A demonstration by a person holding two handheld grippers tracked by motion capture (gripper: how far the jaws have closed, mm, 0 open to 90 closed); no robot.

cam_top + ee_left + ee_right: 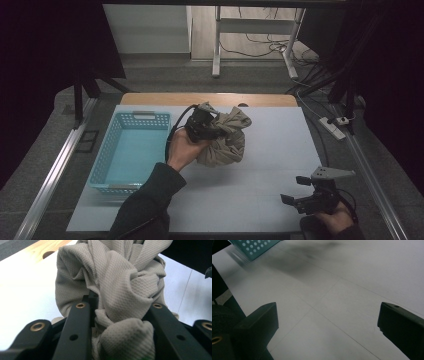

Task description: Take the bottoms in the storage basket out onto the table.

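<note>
A bundled beige cloth [227,140] hangs over the middle of the white table [270,180], just right of the light blue basket [131,150]. My left gripper [216,131] is shut on it, held from the left by a hand in a dark sleeve. In the left gripper view the knotted cloth [117,290] bulges between the two black jaws, which press on a fold of it [120,315]. My right gripper [290,200] rests low at the table's front right, jaws wide apart over bare table [329,317], with nothing between them.
The basket's corner [254,247] shows at the top left of the right gripper view. A wooden strip [210,99] runs along the table's far edge. Metal rails [50,180] flank the table, and cables with a power strip [334,126] lie on the floor at the right.
</note>
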